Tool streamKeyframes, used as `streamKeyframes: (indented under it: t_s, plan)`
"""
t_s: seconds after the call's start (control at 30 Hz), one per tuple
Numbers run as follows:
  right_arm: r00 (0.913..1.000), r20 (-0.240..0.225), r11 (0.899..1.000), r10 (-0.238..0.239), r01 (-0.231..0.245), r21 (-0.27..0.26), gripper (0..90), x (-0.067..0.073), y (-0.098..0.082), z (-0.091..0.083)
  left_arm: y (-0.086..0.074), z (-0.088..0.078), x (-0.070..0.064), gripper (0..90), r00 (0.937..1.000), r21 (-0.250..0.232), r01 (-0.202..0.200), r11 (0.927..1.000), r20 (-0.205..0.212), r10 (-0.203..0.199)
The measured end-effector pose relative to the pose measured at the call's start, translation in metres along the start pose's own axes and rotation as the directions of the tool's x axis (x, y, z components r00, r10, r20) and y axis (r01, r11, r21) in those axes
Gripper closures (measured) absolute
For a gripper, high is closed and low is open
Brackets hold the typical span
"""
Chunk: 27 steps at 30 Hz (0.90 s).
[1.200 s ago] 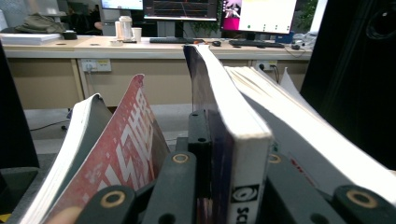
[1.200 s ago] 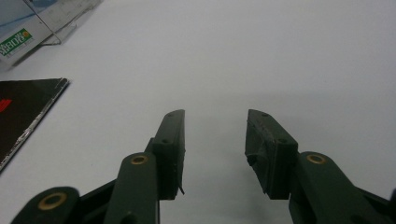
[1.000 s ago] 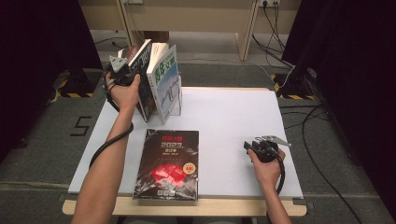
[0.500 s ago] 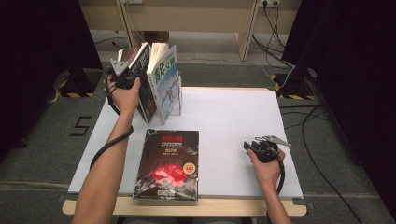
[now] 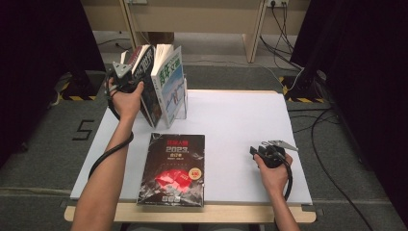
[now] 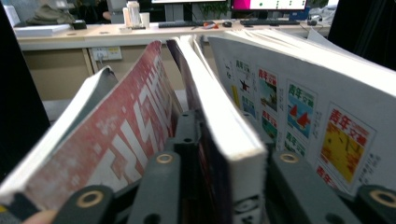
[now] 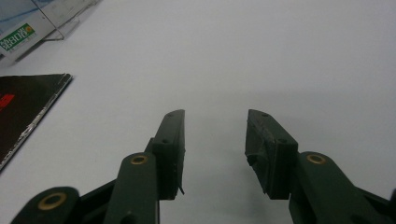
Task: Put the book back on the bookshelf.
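Fingers point(image 6: 159, 186) of my left gripper point(image 5: 126, 77) have just been opening, and the dark book point(image 6: 219, 140) still stands between them; I cannot tell if the pads press on it. My left hand point(image 5: 126, 98) is raised at the far left corner of the desk point(image 5: 240, 125), forearm stretched forward. The dark book leans in the clear stand point(image 5: 182, 108) between a red-and-white book point(image 6: 126, 135) on its left and a white magazine point(image 5: 171, 86) on its right. Nearer to me a black book point(image 5: 174, 168) lies flat on the desk. My right hand point(image 5: 274, 171) rests low near the right edge, and the right gripper point(image 5: 262, 150) has its fingers point(image 7: 170, 149) apart with nothing between them, above bare desk.
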State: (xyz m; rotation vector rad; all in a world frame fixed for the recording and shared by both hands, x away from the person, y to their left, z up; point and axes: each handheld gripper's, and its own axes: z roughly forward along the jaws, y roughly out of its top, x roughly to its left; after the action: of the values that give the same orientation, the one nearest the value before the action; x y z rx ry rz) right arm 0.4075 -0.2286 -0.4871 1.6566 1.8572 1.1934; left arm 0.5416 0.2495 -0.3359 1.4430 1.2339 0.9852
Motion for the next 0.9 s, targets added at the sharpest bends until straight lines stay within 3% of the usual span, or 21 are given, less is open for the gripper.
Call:
streamKeyframes:
  t_s: [0.23, 0.43, 0.9]
  plan:
    - [1.0000, -0.004, 1.000, -0.004, 0.004, 0.006, 58.1, 0.001, 0.000, 0.000, -0.004, -0.011, -0.001, 65.2, 0.9999, 0.011, -0.007, 0.9999, -0.012, 0.007]
    - [1.0000, -0.003, 1.000, -0.006, 0.006, 0.005, 58.1, 0.001, 0.000, 0.001, -0.010, -0.022, -0.003, 62.6, 0.9999, 0.027, -0.013, 0.9996, 0.000, 0.013]
    - [1.0000, -0.005, 1.000, -0.006, 0.006, 0.013, 58.0, 0.004, -0.001, 0.000, -0.024, -0.051, 0.001, 61.8, 0.9989, 0.059, 0.028, 0.9979, 0.036, -0.030]
